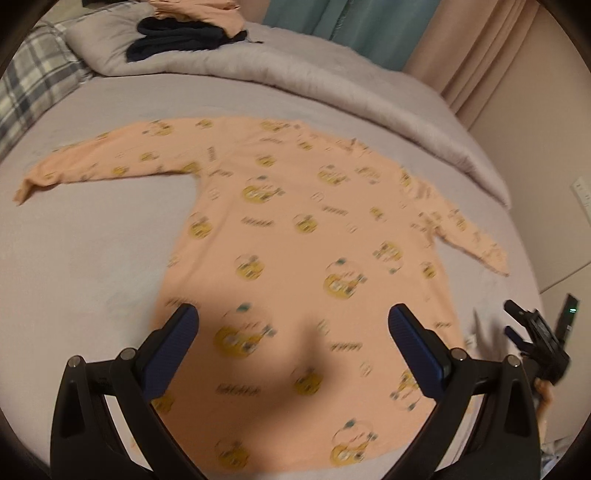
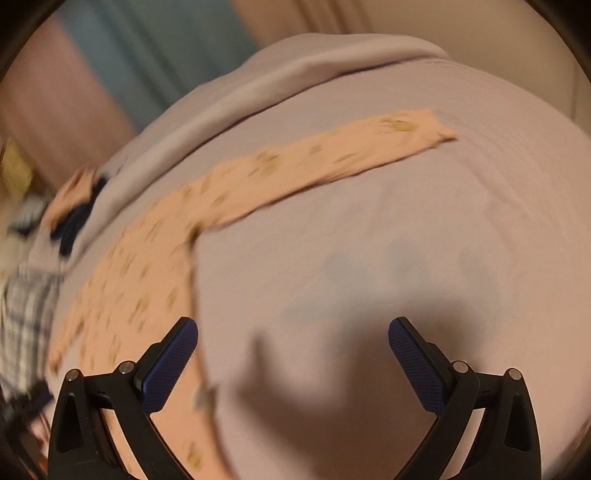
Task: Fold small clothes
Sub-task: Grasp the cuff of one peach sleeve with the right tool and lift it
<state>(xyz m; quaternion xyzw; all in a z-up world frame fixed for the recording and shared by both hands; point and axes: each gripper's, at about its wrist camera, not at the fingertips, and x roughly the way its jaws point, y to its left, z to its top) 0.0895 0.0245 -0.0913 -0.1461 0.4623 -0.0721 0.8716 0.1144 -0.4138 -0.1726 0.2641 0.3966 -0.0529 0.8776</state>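
- A peach long-sleeved shirt [image 1: 295, 229] printed with yellow cartoon figures lies flat on the grey bed [image 1: 92, 240], both sleeves spread wide and its hem at the bed's near edge.
- The left gripper [image 1: 293, 325] hovers over the shirt's lower half, its blue-padded fingers [image 1: 173, 343] spread wide and released, grasping nothing; their shadow falls on the fabric.
- The right gripper [image 2: 293, 336] hangs above bare sheet just beside the shirt's side seam, fingers [image 2: 417, 362] likewise parted and empty.
- Seen from the left wrist, the right gripper [image 1: 535, 339] sits off the shirt's right hem corner, partly cut off by the frame.
- A rumpled grey duvet [image 1: 332, 85] lines the bed's far edge, with dark and peach clothes [image 1: 184, 33] piled on it.
- Motion blur smears the right wrist view; the print there is hard to make out.
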